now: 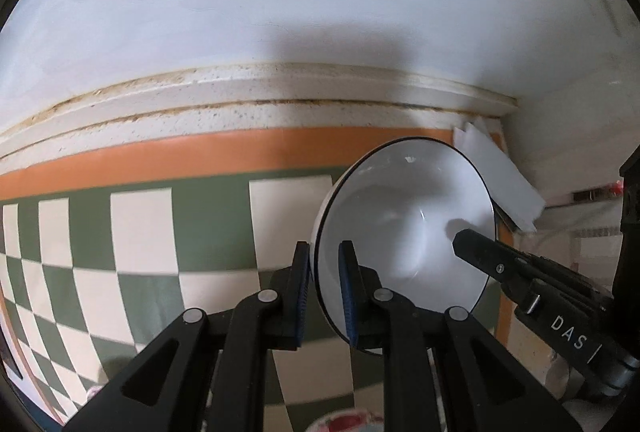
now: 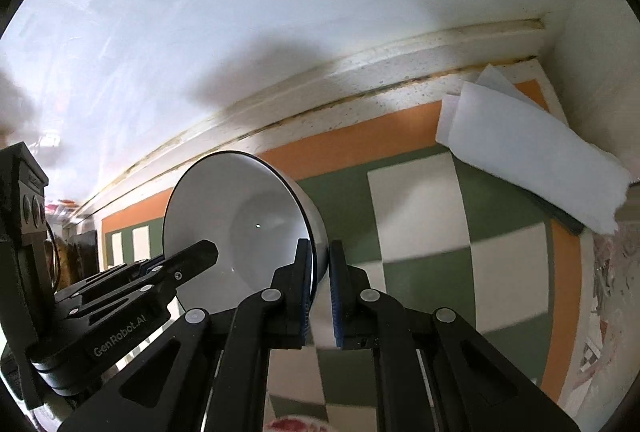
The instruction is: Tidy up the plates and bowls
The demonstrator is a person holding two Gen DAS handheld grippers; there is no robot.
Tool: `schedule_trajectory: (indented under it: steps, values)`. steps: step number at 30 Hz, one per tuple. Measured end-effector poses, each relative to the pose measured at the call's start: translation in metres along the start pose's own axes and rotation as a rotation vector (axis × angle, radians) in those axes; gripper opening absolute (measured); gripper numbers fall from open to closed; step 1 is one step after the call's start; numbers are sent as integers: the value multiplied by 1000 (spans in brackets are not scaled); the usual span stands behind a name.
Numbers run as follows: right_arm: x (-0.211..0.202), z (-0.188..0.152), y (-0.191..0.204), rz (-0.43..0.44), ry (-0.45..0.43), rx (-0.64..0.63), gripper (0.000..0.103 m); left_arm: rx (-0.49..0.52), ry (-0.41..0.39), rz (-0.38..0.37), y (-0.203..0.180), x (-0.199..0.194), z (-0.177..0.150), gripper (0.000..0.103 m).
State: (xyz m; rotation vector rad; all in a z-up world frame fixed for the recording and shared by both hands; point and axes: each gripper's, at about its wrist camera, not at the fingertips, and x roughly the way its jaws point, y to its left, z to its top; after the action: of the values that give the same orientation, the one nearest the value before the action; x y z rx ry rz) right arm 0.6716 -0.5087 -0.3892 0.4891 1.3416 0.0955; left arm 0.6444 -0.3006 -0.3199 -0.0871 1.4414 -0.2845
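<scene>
Pinching opposite sides of the white bowl's (image 1: 404, 232) rim, the left gripper (image 1: 325, 296) and right gripper (image 2: 320, 292) held it tilted on edge above the checkered mat (image 1: 152, 232), near its back right corner. Mid-carry, I judged; setting it down level seemed next.

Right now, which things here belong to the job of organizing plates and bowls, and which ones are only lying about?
Belong to the job:
- white bowl, tilted, rim clamped on both sides
- left claw
- right claw

Just lying about:
- folded white cloth
- checkered mat
</scene>
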Motion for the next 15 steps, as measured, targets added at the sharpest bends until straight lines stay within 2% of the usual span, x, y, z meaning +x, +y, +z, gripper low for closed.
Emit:
schedule_trajectory:
  steps: [2,6,15]
  values:
    - [-7,-14,14,-4,-13,-12,10,11,-12,-6,-3,-11,-11,12]
    - [-36,-41,16,-7,-33,-23,10,40,-42,-16,-10,-34,-33,12]
    - [-101,-115,6,7,-74,9,10,124,-57,-37,-22,-75,-97,12]
